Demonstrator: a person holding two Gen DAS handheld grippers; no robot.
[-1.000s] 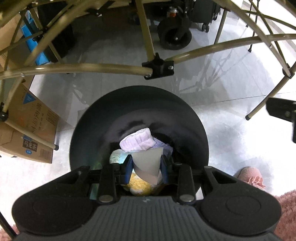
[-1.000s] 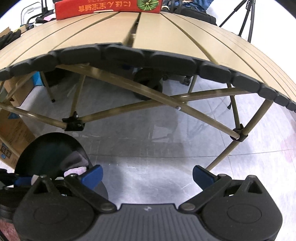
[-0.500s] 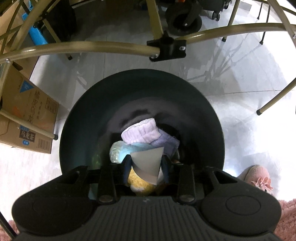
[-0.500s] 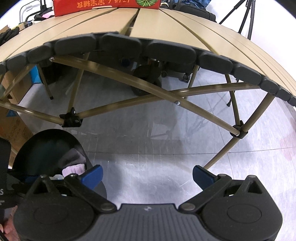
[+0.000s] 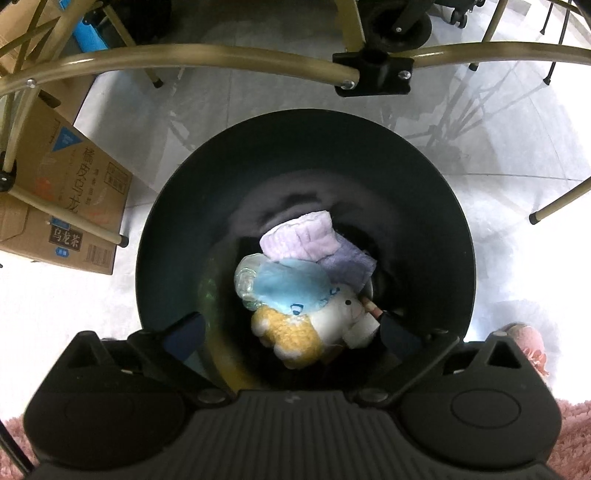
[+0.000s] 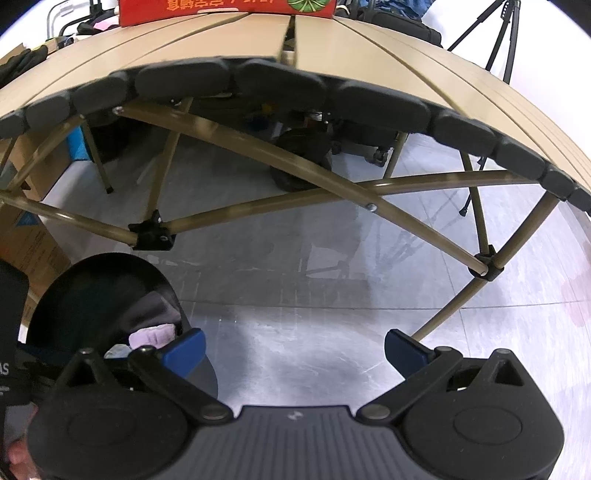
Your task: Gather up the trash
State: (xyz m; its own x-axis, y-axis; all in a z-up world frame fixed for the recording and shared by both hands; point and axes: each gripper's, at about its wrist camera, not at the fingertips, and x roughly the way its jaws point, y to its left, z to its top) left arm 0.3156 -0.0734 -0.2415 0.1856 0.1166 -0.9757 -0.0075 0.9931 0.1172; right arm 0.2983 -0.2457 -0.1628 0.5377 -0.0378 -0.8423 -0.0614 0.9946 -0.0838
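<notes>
Plastic, smooth and dark, forms the round trash bin [image 5: 303, 155] on the pale tiled floor [image 5: 258, 92]. In it we count one ribbed lilac cloth [image 5: 295, 236], one darker purple fleece [image 5: 349, 266], one fuzzy blue piece [image 5: 291, 284], one crinkled clear wrapper [image 5: 245, 277] and one white-and-yellow plush toy [image 5: 314, 328], heaped together at the bottom. We hold the left gripper [image 5: 291, 332] steeply downward over the bin's mouth; its fingers are opening, spread wide, with nothing between them. Our right gripper [image 6: 293, 349] tilts down toward bare floor beside the bin, its two blue-tipped fingers [image 6: 184, 349] wide apart and empty. Ahead stands the slatted tan worktop [image 6: 221, 40] on crossed metal tubes, one red box [image 6: 229, 5] on it. One cardboard carton [image 5: 62, 206] sits beside the bin.
</notes>
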